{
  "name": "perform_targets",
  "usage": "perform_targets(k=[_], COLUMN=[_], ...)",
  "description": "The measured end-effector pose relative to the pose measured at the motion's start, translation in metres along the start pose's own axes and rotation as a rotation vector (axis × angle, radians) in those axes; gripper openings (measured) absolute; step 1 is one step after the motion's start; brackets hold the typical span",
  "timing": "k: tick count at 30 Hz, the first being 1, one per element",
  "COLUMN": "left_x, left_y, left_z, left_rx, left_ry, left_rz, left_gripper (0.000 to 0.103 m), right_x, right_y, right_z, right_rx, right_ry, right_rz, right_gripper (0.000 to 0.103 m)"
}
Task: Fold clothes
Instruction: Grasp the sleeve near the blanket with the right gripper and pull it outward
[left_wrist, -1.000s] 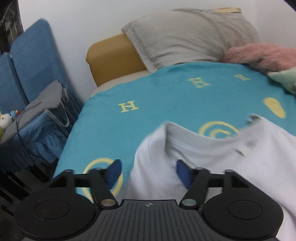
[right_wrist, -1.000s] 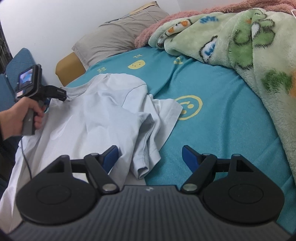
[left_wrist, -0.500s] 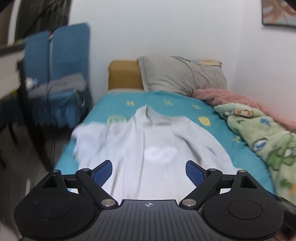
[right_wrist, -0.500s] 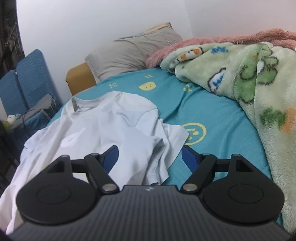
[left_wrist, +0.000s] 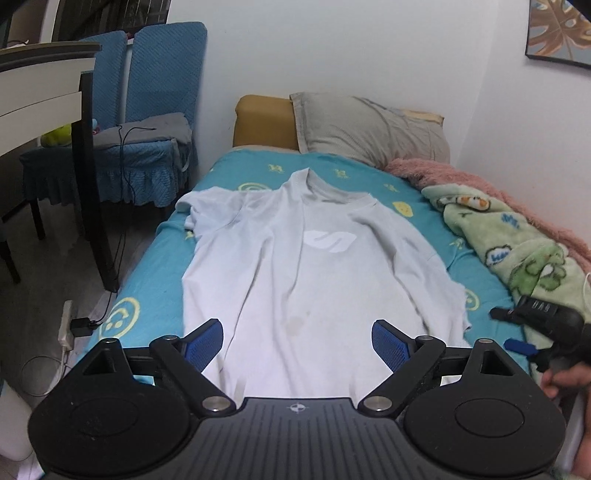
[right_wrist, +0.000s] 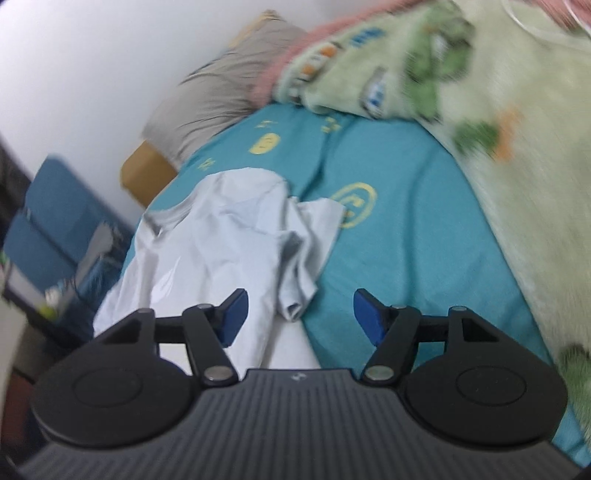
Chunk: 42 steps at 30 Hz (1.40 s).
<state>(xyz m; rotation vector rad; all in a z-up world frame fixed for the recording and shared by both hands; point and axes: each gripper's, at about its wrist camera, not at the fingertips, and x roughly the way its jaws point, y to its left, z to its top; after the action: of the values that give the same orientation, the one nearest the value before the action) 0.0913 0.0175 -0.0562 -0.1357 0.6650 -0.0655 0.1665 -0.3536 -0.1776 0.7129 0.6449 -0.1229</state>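
T-shirt (left_wrist: 295, 266) spread chest-up on bed (left_wrist: 155, 273), collar at 12 o'clock, sleeve bunched at 3 o'clock. Left hand-held gripper (left_wrist: 297, 341) spread, empty; right hand-held gripper (right_wrist: 297, 317) closing, nothing pinched. Best to flatten that sleeve before folding.

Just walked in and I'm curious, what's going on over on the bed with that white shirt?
A person is getting ready to fold a white T-shirt spread front-up on the teal bed sheet, collar toward the grey pillow. The left hand-held gripper hovers open over the shirt's lower part, holding nothing. The right hand-held gripper is closing near the shirt's bunched right sleeve, with no cloth pinched yet. No fold has been made.
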Motion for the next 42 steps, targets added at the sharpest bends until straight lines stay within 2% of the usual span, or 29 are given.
perform_targets(k=[1,9,11,15,17,18,20,21,24,28,32,34,37,40,42], left_x=[0.004,0.043,0.057,0.085,0.098,0.102,0.108,0.109,0.106,0.099,0.092,0.089,0.089,0.096,0.102], left_y=[0.000,0.000,-0.002,-0.001,0.001,0.002,0.001,-0.001,-0.007,-0.013,-0.011,-0.009,-0.010,-0.014,-0.016], left_z=[0.000,0.009,0.009,0.006,0.005,0.005,0.005,0.005,0.004,0.002,0.002,0.003,0.003,0.004,0.003], left_rx=[0.001,-0.060,-0.061,-0.093,-0.116,-0.124,-0.125,-0.121,-0.101,-0.068,-0.072,-0.068,-0.040,-0.019,-0.006], left_ry=[0.008,0.018,0.029,0.082,0.106,0.115,0.124,0.123,0.112,0.090,0.080,0.073,0.056,0.068,0.081], left_rz=[-0.005,-0.072,-0.077,-0.090,-0.097,-0.099,-0.100,-0.102,-0.108,-0.103,-0.092,-0.093,-0.074,-0.068,-0.068], left_gripper=[0.089,0.090,0.090,0.090,0.090,0.090,0.090,0.090,0.090,0.090,0.090,0.090,0.090,0.090,0.089], right_x=[0.005,0.081,0.102,0.132,0.141,0.141,0.139,0.139,0.124,0.105,0.089,0.084,0.079,0.089,0.103], right_y=[-0.003,-0.036,-0.036,-0.020,-0.015,-0.015,-0.017,-0.017,-0.014,-0.004,0.008,0.018,0.022,0.014,0.010], right_z=[0.003,0.031,0.036,0.046,0.051,0.055,0.062,0.066,0.074,0.086,0.110,0.132,0.172,0.204,0.215], right_rx=[0.013,0.097,0.094,-0.004,-0.044,-0.048,-0.053,-0.056,-0.093,-0.144,-0.187,-0.264,-0.334,-0.361,-0.412], right_ry=[0.004,0.029,0.026,-0.002,-0.001,0.004,0.015,0.020,-0.002,-0.036,-0.094,-0.124,-0.203,-0.238,-0.251], right_rz=[-0.005,-0.060,-0.060,-0.076,-0.097,-0.089,-0.068,-0.058,-0.003,0.005,-0.043,-0.086,-0.194,-0.279,-0.342], right_gripper=[0.058,0.057,0.056,0.055,0.040,0.029,0.017,0.007,0.004,0.004,0.003,0.003,0.003,0.003,0.003])
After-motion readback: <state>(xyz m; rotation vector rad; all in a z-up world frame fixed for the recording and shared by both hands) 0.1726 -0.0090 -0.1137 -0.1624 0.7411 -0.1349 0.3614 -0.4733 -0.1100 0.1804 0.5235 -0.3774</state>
